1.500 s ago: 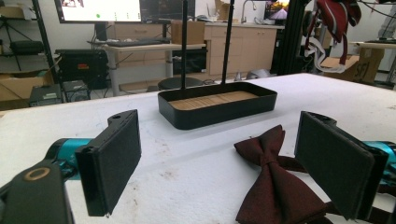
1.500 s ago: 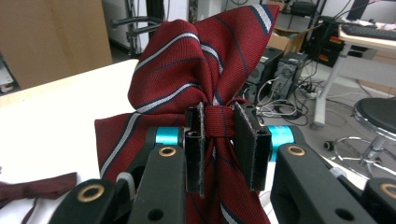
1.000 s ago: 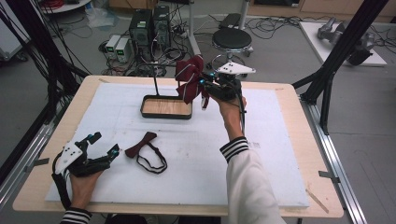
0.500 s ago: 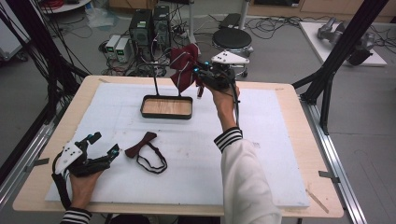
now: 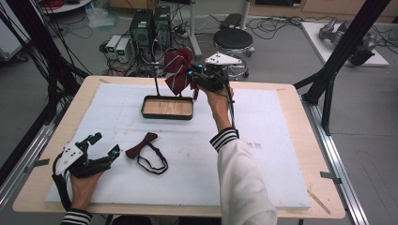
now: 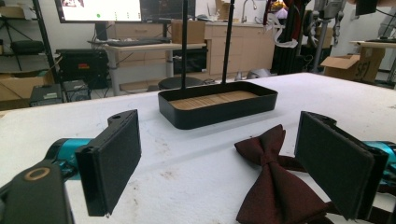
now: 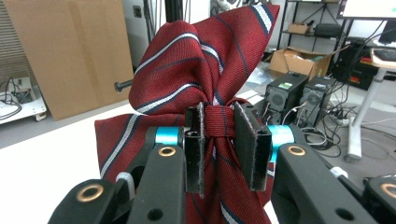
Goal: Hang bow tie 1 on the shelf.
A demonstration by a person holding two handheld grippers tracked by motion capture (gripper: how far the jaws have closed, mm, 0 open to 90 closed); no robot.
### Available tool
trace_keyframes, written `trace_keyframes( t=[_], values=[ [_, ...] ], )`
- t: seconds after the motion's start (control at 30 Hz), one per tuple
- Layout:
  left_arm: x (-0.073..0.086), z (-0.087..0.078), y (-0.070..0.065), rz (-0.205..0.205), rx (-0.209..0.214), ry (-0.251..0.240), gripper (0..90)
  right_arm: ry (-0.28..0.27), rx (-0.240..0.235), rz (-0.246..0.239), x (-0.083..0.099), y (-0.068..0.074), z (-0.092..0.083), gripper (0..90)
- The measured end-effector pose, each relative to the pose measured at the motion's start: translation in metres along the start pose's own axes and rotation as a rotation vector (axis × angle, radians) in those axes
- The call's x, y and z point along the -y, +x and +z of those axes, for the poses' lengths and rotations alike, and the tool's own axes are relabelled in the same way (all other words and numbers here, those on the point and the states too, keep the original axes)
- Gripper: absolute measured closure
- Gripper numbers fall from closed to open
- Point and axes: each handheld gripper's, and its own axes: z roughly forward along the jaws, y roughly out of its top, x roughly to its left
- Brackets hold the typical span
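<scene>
High over the table's far side, my right gripper (image 5: 193, 78) is shut on the knot of a red striped bow tie (image 5: 178, 69). It hangs just above the right end of a black tray (image 5: 168, 115) with a wooden floor, next to the thin upright post (image 5: 156, 85) at the tray's left end. In the right gripper view the pads (image 7: 250, 140) pinch the striped tie's (image 7: 196, 60) centre band. A dark maroon bow tie (image 5: 141, 146) with its black strap lies flat near the front left. My left gripper (image 5: 104, 144) rests open beside it, and the maroon tie (image 6: 275, 186) lies between the wide pads (image 6: 112, 163).
A white mat (image 5: 263, 154) covers most of the wooden table (image 5: 300, 117). Black frame struts (image 5: 338, 61) rise at both far corners. Beyond the far edge stand computer towers (image 5: 150, 28) and a round stool (image 5: 233, 38).
My right gripper has carried the striped bow tie a little to the left and farther back, closer to the post. The left gripper and the maroon tie have stayed put.
</scene>
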Motion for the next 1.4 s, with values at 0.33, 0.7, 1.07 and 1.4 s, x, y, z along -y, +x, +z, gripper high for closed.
trace_keyframes(
  t=[0.33, 0.7, 1.07, 1.4],
  values=[
    [0.0, 0.0, 0.0, 0.002, -0.002, 0.001, 15.1, 0.066, -0.033, 0.01, 0.01, 0.006, 0.008, 74.3],
    [0.0, 0.0, 0.0, 0.005, -0.004, -0.001, 15.1, 0.153, -0.058, 0.034, 0.016, 0.011, 0.015, 74.3],
    [0.0, 0.0, -0.001, 0.004, -0.002, -0.001, 15.1, 0.235, -0.069, 0.077, 0.024, 0.012, 0.02, 74.2],
    [0.0, 0.0, 0.0, 0.007, -0.002, 0.0, 15.1, 0.258, -0.063, 0.099, 0.03, 0.007, 0.023, 74.1]
  ],
)
